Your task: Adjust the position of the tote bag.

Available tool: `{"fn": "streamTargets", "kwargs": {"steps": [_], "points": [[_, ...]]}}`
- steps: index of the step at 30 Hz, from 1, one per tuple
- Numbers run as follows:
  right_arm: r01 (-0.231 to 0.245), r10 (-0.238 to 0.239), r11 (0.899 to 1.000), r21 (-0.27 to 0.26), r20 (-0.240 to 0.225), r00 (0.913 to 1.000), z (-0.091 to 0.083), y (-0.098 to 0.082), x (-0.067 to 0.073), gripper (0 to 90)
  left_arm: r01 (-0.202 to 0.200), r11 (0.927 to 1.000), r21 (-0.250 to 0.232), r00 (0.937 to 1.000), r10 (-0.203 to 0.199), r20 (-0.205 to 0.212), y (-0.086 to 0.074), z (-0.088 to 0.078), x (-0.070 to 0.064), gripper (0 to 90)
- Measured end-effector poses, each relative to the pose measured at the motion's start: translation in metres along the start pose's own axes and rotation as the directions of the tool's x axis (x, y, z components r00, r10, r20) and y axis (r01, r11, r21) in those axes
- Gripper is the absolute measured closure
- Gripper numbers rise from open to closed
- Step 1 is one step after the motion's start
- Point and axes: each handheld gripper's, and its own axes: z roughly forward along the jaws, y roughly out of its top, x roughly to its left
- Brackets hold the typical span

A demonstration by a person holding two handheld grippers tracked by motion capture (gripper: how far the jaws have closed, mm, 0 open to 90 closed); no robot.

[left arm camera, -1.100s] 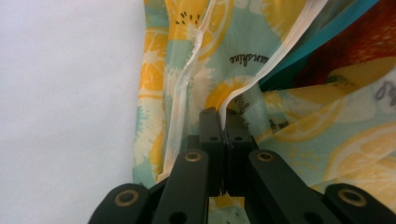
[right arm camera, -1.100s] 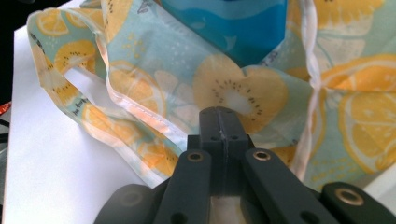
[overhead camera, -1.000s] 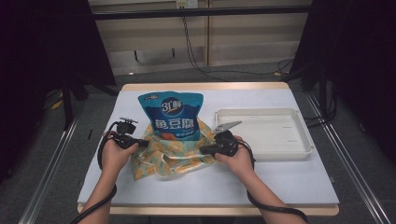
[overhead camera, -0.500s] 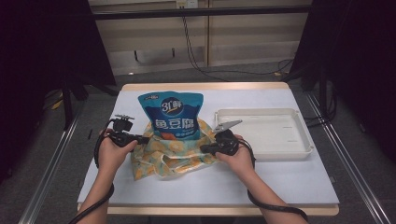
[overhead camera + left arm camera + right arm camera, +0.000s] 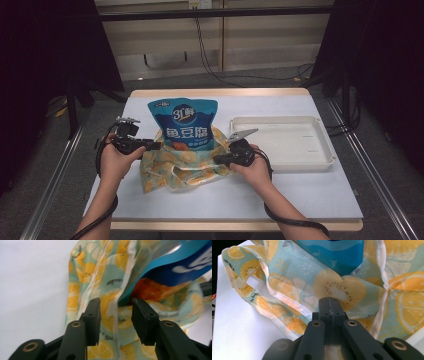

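A blue snack pouch (image 5: pixel 185 125) stands partly inside a cloth bag (image 5: pixel 175 167) printed with yellow citrus slices, in the middle of the white table. My left gripper (image 5: pixel 157 145) hovers at the bag's left edge. In the left gripper view its jaws (image 5: pixel 115 302) have just been opening; the bag's pale hem (image 5: pixel 117 315) runs between them, untouched by the pads, with the pouch (image 5: pixel 175 267) beyond. My right gripper (image 5: pixel 217 160) is at the bag's right edge. Its jaws (image 5: pixel 332 301) are shut on a fold of the cloth (image 5: pixel 332 287) below the pouch (image 5: pixel 337 255).
A shallow white tray (image 5: pixel 280 120) lies on the table right of the bag, close to my right hand. Bare tabletop (image 5: pixel 300 195) runs along the front and left. Dark curtains and metal rails flank the table.
My left gripper has lifted a little and its jaws have spread apart, letting go of the bag's left edge. The right gripper has kept still, shut on the cloth.
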Motion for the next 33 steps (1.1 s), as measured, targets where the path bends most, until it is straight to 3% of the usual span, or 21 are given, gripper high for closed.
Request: {"fn": "streamTargets", "kwargs": {"steps": [1, 3, 12, 17, 19, 22, 27, 31, 33], "points": [[-0.001, 0.001, 1.000, 0.001, -0.001, 1.0000, 0.000, 0.000, 0.000, 90.0, 0.013, 0.9998, -0.014, 0.9999, -0.012, 0.005, 0.000, 0.000, -0.003, 58.7], [-0.001, 0.001, 1.000, 0.001, -0.006, 1.0000, 0.000, 0.000, 0.000, 90.0, -0.017, 0.9999, -0.002, 0.9998, 0.017, 0.009, 0.000, 0.000, -0.004, 57.2], [0.003, -0.003, 1.000, 0.001, -0.003, 1.0000, 0.001, -0.001, 0.000, 90.0, -0.041, 0.9989, -0.021, 0.9977, 0.043, 0.052, -0.007, 0.008, -0.016, 46.7], [0.002, -0.002, 1.000, 0.005, 0.000, 1.0000, 0.001, -0.001, 0.001, 90.0, -0.050, 0.9988, 0.006, 0.9966, 0.049, 0.066, -0.010, 0.015, -0.019, 45.8], [0.002, -0.002, 1.000, 0.004, -0.001, 1.0000, 0.002, -0.001, 0.001, 90.0, -0.044, 0.9990, 0.003, 0.9973, 0.044, 0.058, -0.013, 0.019, -0.020, 49.7], [0.004, -0.004, 1.000, 0.004, 0.001, 1.0000, 0.002, -0.001, 0.001, 90.0, -0.053, 0.9979, 0.037, 0.9970, 0.050, 0.059, -0.014, 0.022, -0.020, 57.9], [-0.005, 0.005, 1.000, 0.006, -0.002, 1.0000, 0.003, -0.002, 0.001, 90.0, -0.047, 0.9961, 0.075, 0.9968, 0.042, 0.068, -0.018, 0.026, -0.020, 77.1], [-0.007, 0.007, 1.000, 0.005, 0.000, 1.0000, 0.005, -0.003, 0.001, 90.0, -0.069, 0.9940, 0.085, 0.9962, 0.064, 0.059, -0.021, 0.029, -0.020, 86.4], [-0.006, 0.006, 1.000, 0.005, -0.001, 1.0000, 0.006, -0.003, 0.001, 90.0, -0.053, 0.9954, 0.079, 0.9967, 0.048, 0.065, -0.022, 0.030, -0.020, 89.6]]}}
